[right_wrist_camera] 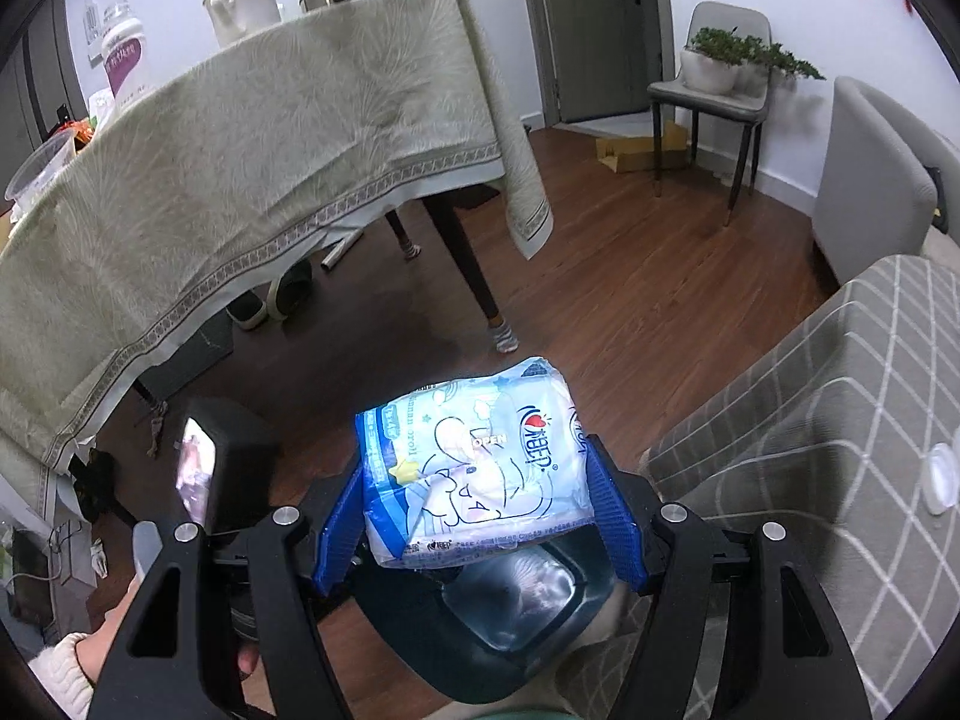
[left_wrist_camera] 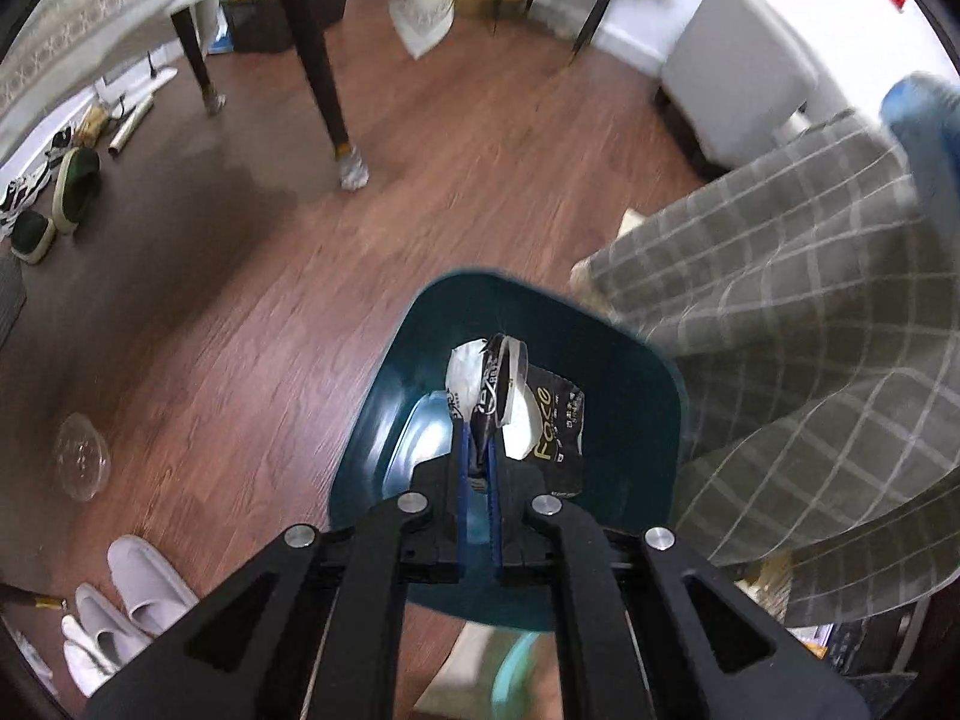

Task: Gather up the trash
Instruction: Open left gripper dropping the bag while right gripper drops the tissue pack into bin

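A dark teal trash bin [left_wrist_camera: 384, 396] stands on the wood floor beside a plaid sofa. Straight above its mouth my left gripper [left_wrist_camera: 477, 420] points steeply down, shut on a crumpled black wrapper [left_wrist_camera: 555, 426] with gold lettering. A bit of white paper and a clear ring hang with the wrapper. In the right wrist view my right gripper [right_wrist_camera: 477, 462] is shut on a blue-and-white tissue pack [right_wrist_camera: 474, 468], its blue pads pressing both ends. The pack hangs over the near rim of the bin [right_wrist_camera: 420, 630], whose glossy bottom shows below it.
A table with a pale cloth [right_wrist_camera: 240, 150] and dark legs [left_wrist_camera: 318, 60] stands behind the bin. The plaid sofa [left_wrist_camera: 780, 360] flanks the bin's right. On the floor lie a clear plastic lid [left_wrist_camera: 81, 456] and white slippers [left_wrist_camera: 144, 582]. A chair bearing a plant [right_wrist_camera: 714, 96] stands far right.
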The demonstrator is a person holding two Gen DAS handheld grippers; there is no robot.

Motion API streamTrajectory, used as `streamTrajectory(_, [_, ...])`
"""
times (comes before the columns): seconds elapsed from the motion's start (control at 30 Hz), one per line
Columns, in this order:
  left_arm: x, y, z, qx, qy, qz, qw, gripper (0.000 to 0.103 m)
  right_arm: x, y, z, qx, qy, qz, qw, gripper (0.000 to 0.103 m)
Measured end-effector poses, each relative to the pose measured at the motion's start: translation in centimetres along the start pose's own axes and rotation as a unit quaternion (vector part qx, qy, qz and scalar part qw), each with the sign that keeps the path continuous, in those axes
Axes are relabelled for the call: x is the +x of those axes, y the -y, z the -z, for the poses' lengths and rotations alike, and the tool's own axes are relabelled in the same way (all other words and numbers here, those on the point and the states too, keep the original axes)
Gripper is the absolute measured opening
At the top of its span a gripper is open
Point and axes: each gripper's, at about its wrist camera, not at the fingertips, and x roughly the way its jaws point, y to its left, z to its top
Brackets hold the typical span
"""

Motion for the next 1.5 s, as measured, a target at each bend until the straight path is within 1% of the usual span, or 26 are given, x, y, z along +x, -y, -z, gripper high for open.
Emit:
streamTrajectory(0.1, [1.3, -0.5, 0.5, 0.001, -0.030, -0.005, 0.9996, 0.012, 0.9, -0.1, 0.0, 0.003, -0.010, -0.004, 1.000, 0.069])
streamTrajectory(0.17, [1.6, -0.8, 0.7, 0.004, -0.034, -0.015, 0.9993, 0.013, 1.4, -0.2, 0.1, 0.006, -0.015, -0.006, 1.000, 0.069])
streamTrajectory(0.2, [1.6, -1.0, 0.8, 0.006, -0.034, -0.015, 0.9993, 0.022, 1.6, -0.2, 0.1, 0.005, -0.017, -0.006, 1.000, 0.069])
streamTrajectory(0.23, [1.5, -1.1, 0.8, 0.004, -0.031, -0.012, 0.9994, 0.042, 1.8, -0.2, 0.2, 0.005, -0.020, -0.006, 1.000, 0.069])
streamTrajectory(0.27, [1.1, -1.3, 0.8, 0.000, -0.023, -0.007, 0.9997, 0.048, 2.1, -0.2, 0.2, 0.006, -0.023, -0.006, 1.000, 0.069])
streamTrajectory(0.3, [0.9, -1.3, 0.7, -0.001, -0.017, -0.006, 0.9998, 0.051, 2.3, -0.2, 0.3, 0.007, -0.026, -0.006, 1.000, 0.069])
streamTrajectory(0.47, [-0.6, -1.6, 0.2, -0.011, 0.013, -0.004, 0.9998, 0.054, 3.6, -0.2, 0.8, 0.008, -0.043, -0.004, 0.999, 0.068])
streamTrajectory(0.53, [-1.4, -1.8, -0.1, -0.016, 0.030, -0.008, 0.9994, 0.056, 4.3, -0.1, 1.2, 0.009, -0.052, -0.002, 0.999, 0.068])
streamTrajectory(0.63, [-2.8, -2.1, -0.4, -0.024, 0.057, -0.006, 0.9980, 0.057, 5.2, 0.2, 1.9, 0.016, -0.066, -0.004, 0.998, 0.068])
streamTrajectory(0.73, [-4.2, -2.3, -0.8, -0.034, 0.090, -0.003, 0.9954, 0.060, 6.1, 0.2, 2.5, 0.021, -0.080, -0.006, 0.997, 0.068])
streamTrajectory(0.97, [-6.9, -1.7, -1.6, -0.044, 0.146, 0.012, 0.9883, 0.060, 7.8, 0.5, 4.1, 0.017, -0.107, 0.003, 0.994, 0.069])
streamTrajectory(1.1, [-8.4, -0.8, -1.8, -0.042, 0.174, 0.025, 0.9836, 0.057, 9.0, 0.6, 5.3, 0.007, -0.125, 0.008, 0.992, 0.069])
streamTrajectory(1.33, [-10.0, 0.4, -2.4, -0.040, 0.201, 0.041, 0.9780, 0.044, 10.7, -0.1, 7.7, -0.019, -0.157, 0.007, 0.987, 0.071])
streamTrajectory(1.43, [-11.2, 0.7, -2.4, -0.042, 0.218, 0.050, 0.9738, 0.044, 11.4, 0.0, 8.6, -0.022, -0.171, 0.010, 0.985, 0.073])
streamTrajectory(1.5, [-11.9, 0.9, -2.6, -0.043, 0.227, 0.057, 0.9713, 0.044, 11.7, 0.1, 9.0, -0.019, -0.175, 0.011, 0.984, 0.077])
